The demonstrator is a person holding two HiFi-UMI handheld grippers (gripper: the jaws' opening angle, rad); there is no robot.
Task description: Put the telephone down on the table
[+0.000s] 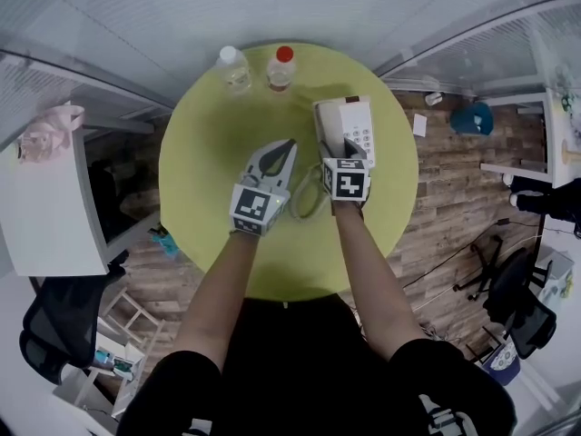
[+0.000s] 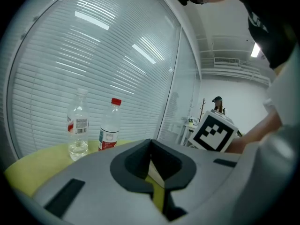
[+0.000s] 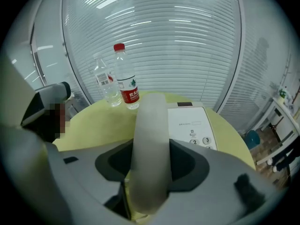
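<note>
1. Counter (image 1: 213,153): round, yellow-green top, standing over a wood-plank floor (image 1: 454,189).

2. Telephone base (image 1: 356,121): white, sitting on the counter right of centre, with its keypad facing up. The right claw view is showing the number keys at the near end of its panel.

3. Handset (image 3: 151,121): pale grey, lying lengthwise along the left side of the telephone base. I cannot tell whether it is seated in its cradle or raised just off it.

4. Right claw (image 3: 151,149): I am pointing it steeply down at the telephone and pinching the handset. The bar of the handset is filling the gap between the jaws, with a dark pad pressing on each side.

5. Left claw (image 1: 289,145): I am holding it nearly level over the middle of the counter, just left of the telephone base. Its jaws are pressed together, gripping nothing, and only a sliver of counter is showing through the seam.

6. Coiled cord (image 1: 307,200): pale, lying in a loop on the counter between my two claws.

7. White-capped bottle (image 1: 234,69): clear, standing upright at the far edge of the counter.

8. Red-capped bottle (image 1: 281,67): clear, standing upright just right of the white-capped bottle, well apart from the telephone base.
</note>
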